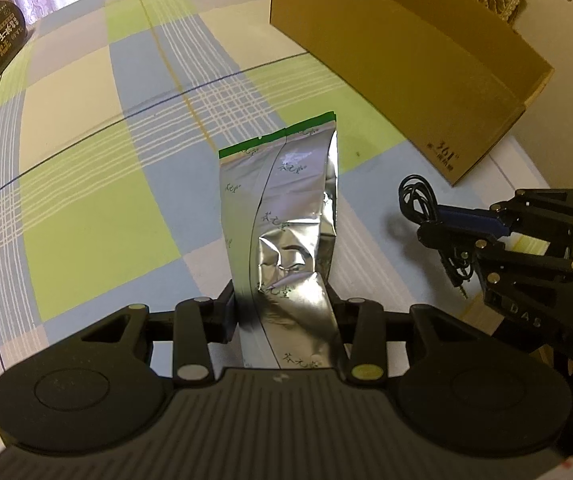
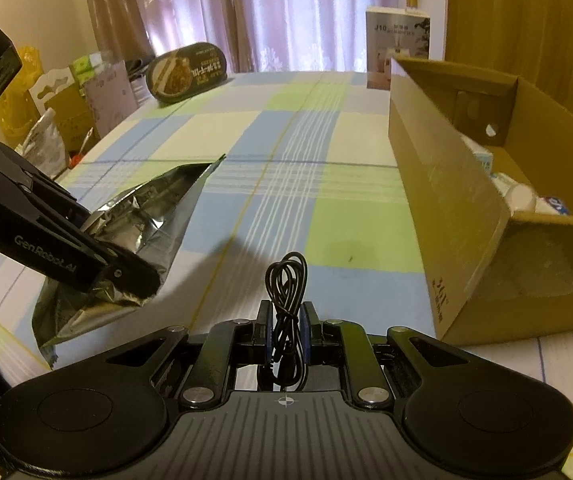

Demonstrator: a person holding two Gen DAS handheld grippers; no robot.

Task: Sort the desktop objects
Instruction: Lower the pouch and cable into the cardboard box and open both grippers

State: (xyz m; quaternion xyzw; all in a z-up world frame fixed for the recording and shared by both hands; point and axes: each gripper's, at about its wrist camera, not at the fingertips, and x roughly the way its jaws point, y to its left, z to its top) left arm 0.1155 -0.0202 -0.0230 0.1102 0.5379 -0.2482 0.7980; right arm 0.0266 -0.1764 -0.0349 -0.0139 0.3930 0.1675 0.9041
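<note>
A silver foil pouch [image 1: 286, 208] with a green top edge is held above the checked tablecloth by my left gripper [image 1: 282, 312], which is shut on its lower end. The right wrist view shows the same pouch [image 2: 146, 216] at the left, pinched in the left gripper [image 2: 126, 268]. My right gripper [image 2: 286, 332] is shut on a coiled black cable [image 2: 286, 292]. In the left wrist view the right gripper [image 1: 466, 224] is at the right edge, with the cable [image 1: 418, 200] looping out of it. An open cardboard box [image 2: 458, 216] stands to the right of both grippers.
The cardboard box [image 1: 426, 60] holds white packages [image 2: 522, 196]. A dark oval food container [image 2: 188, 72] lies at the far left of the table [image 2: 326, 184], and a white carton [image 2: 396, 44] stands behind the box. Bags and clutter [image 2: 50, 116] sit beyond the left edge.
</note>
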